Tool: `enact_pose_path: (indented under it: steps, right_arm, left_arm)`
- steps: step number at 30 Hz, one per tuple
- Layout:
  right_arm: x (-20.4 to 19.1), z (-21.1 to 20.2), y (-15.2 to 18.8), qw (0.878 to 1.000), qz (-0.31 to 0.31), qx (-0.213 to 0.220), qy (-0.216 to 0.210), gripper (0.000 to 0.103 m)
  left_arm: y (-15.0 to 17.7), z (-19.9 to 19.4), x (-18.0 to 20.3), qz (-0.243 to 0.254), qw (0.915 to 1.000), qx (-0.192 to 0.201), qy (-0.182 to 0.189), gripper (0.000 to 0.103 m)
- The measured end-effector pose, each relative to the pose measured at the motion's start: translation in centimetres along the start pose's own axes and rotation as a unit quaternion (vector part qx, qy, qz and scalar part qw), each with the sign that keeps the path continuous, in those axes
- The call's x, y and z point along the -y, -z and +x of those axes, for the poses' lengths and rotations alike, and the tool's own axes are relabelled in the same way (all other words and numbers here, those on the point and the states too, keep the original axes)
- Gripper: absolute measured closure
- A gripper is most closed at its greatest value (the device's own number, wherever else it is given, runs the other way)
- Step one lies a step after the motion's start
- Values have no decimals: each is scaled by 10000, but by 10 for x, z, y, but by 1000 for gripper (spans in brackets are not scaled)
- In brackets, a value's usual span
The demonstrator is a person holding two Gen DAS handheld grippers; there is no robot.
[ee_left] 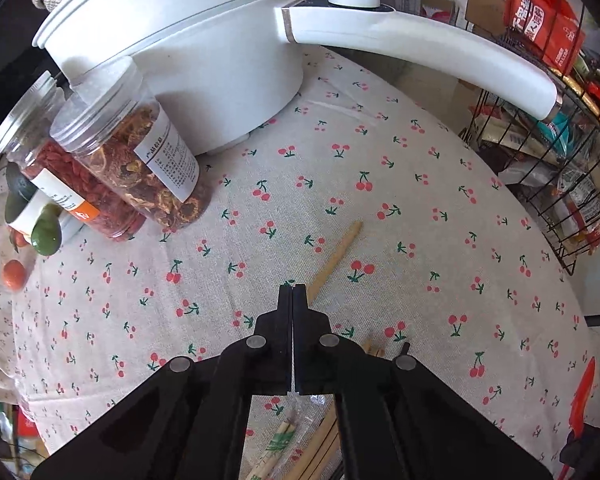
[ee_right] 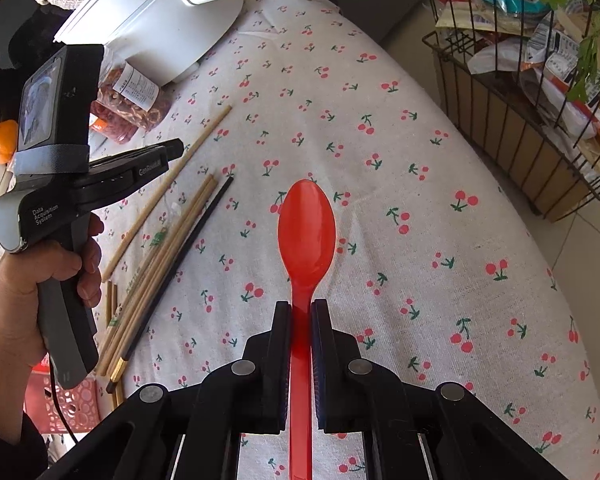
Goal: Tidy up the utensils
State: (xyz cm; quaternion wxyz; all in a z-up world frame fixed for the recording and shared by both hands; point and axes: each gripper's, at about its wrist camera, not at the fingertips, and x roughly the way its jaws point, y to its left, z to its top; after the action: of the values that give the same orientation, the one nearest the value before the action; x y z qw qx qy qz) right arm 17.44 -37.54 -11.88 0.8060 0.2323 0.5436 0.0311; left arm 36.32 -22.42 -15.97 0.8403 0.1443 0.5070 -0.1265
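Item 1, progress. Judged early to midway: the utensils were not yet gathered in any holder that the views showed. Landmark for all places: the white cooker [ee_right: 152,20] at the far end of the cherry-print surface [ee_right: 400,160].

Item 2, loose chopstick [ee_right: 168,188]. Single, pale wood, lying slantwise on the cloth nearer the camera than the cooker and apart from the rest.

Item 3, chopstick bundle [ee_right: 160,272]. Several pale sticks, a paper-sleeved pair and one dark stick, roughly aligned, lying farther still from the cooker, just right of the loose one. Not contained; sorting remained.

Item 4, left tongs [ee_left: 293,287]. Pressed together with nothing between the tips, hovering over the cloth on the near side of the cooker, just beside the loose chopstick; contact with it could not be told.

Item 5, red spoon [ee_right: 306,228]. Plastic, bowl pointing toward the cooker's side of the cloth, well right of the chopsticks.

Item 6, right tongs [ee_right: 301,304]. Narrowed onto the spoon's handle, pinching it on both sides. Whether the bowl rested on the cloth or was lifted could not be told. Placement remained.
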Motion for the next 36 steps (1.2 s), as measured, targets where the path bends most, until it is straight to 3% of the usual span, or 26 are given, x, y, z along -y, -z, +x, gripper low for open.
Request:
enact_pose_path:
  steps: [3,7,9,11,13,20,24,26,31,36]
  right_arm:
    - [-3,-3,1,10000,7,33,-64,96]
    - [-7,-3,3,10000,-28,37,-84,96]
    - [-4,-2,2,10000,12,28,-73,96]
    - [-2,-2,2,10000,38,13,-72,96]
    - [-2,-1,2,10000,22,-13,-94,96]
    - [-7,1,2,9998,-56,-69,-168,96]
    - [-6,2,0,9997,-41,-76,-207,96]
    - [-7,2,0,9997,-43,-84,-207,96]
    - [-11,-1,0,9996,-95,-23,-247,96]
    - [-15,-16,0,9991,-151,287,-276,96]
  left_arm:
    - [1,-6,-1,159,9999,-43,-3,103]
    - [1,3,9,515,9979,-385,70,101]
    - [2,13,15,694,9962,-522,-73,101]
    - [1,18,16,742,9954,-416,-433,99]
    - [-1,24,14,684,9956,-434,-476,88]
    - [-14,29,18,851,9937,-515,-518,75]
    - [-21,34,10,493,9973,-517,-195,76]
    - [-20,33,-2,152,9985,-496,156,90]
    - [-11,22,6,292,9994,-160,-115,93]
    - [-13,-24,0,-57,9991,425,-25,95]
